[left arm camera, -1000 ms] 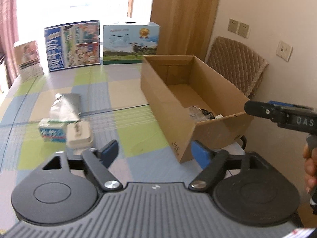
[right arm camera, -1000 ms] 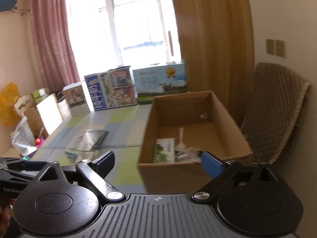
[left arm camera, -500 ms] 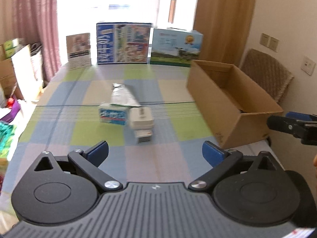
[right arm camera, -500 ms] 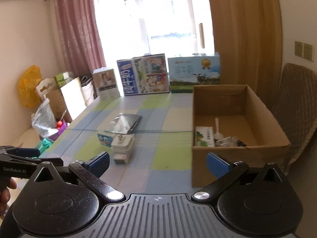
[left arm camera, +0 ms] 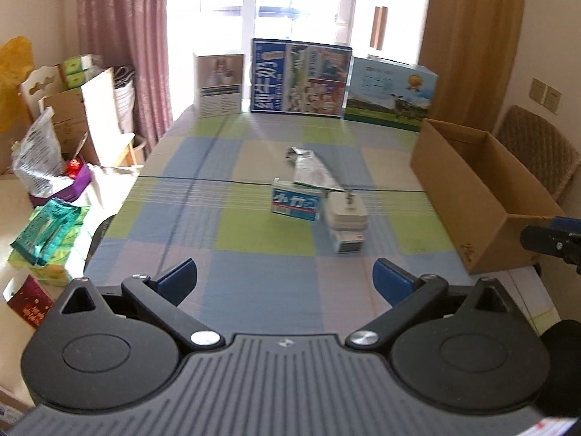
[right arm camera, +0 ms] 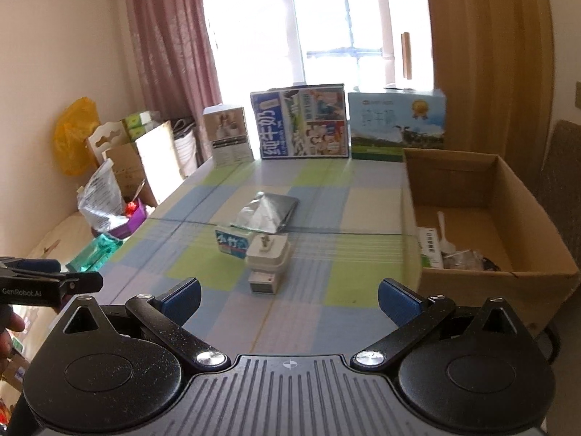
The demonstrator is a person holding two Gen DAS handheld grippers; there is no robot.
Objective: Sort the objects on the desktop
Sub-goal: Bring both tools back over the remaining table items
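Observation:
On the checked tablecloth lie a blue-and-white packet (left arm camera: 296, 204) (right arm camera: 232, 242), a white plug adapter (left arm camera: 345, 211) (right arm camera: 268, 251) with a small white box (left arm camera: 348, 241) (right arm camera: 264, 282) in front of it, and a silver foil bag (left arm camera: 312, 172) (right arm camera: 267, 210) behind. An open cardboard box (left arm camera: 483, 196) (right arm camera: 497, 272) stands at the right, holding a green-and-white carton (right arm camera: 430, 252), a white spoon (right arm camera: 443, 234) and clear plastic. My left gripper (left arm camera: 285, 278) and right gripper (right arm camera: 288, 296) are both open and empty, held back from the table's near edge.
Three printed cartons (left arm camera: 301, 80) (right arm camera: 303, 123) stand along the table's far edge. A quilted chair (left arm camera: 541, 152) is behind the cardboard box. Bags, boxes and a white chair (left arm camera: 54, 138) crowd the floor at the left.
Both grippers have pulled back and swung left from the cardboard box, so the whole table and the loose items now show. Both stay open and empty.

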